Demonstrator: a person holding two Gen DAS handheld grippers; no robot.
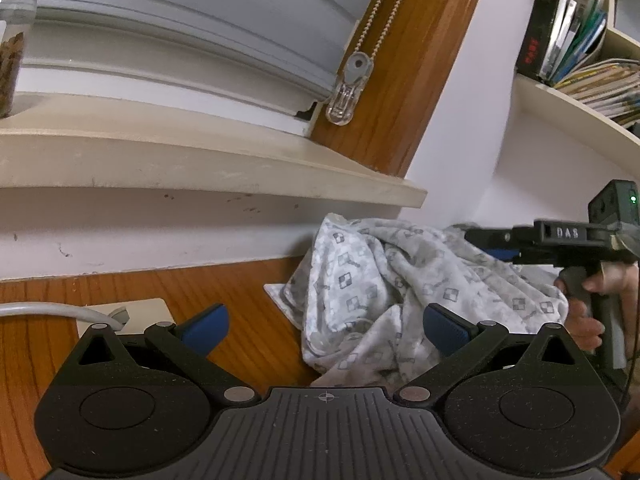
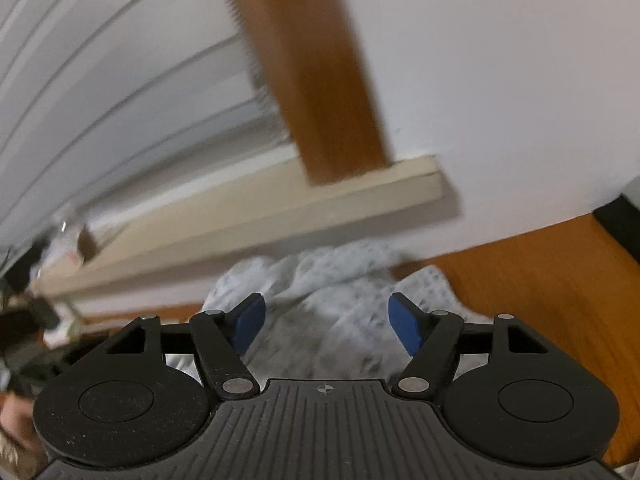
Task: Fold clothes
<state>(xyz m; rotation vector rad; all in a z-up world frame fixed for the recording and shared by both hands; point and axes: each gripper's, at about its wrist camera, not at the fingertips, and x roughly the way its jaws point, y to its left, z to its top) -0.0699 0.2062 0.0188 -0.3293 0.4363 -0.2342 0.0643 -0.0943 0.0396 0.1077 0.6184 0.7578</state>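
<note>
Our left gripper (image 1: 326,330) and right gripper (image 2: 326,322) gape, empty — the crumpled grey-white patterned soft garment (image 1: 400,292), centre-right, looks limp, best pinched at an edge.

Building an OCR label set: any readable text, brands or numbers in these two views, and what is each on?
"DAS": raised letters on the black body of the right tongs, seen in the left wrist view.
Black book spine on the bookshelf: white print at the top and red characters lower down, both too small to read.
Other book and magazine spines beside it: nothing legible.
Patterned garment: checkered squares and grey motifs, no letters I can read.
Right wrist view: motion-blurred, no text.
</note>
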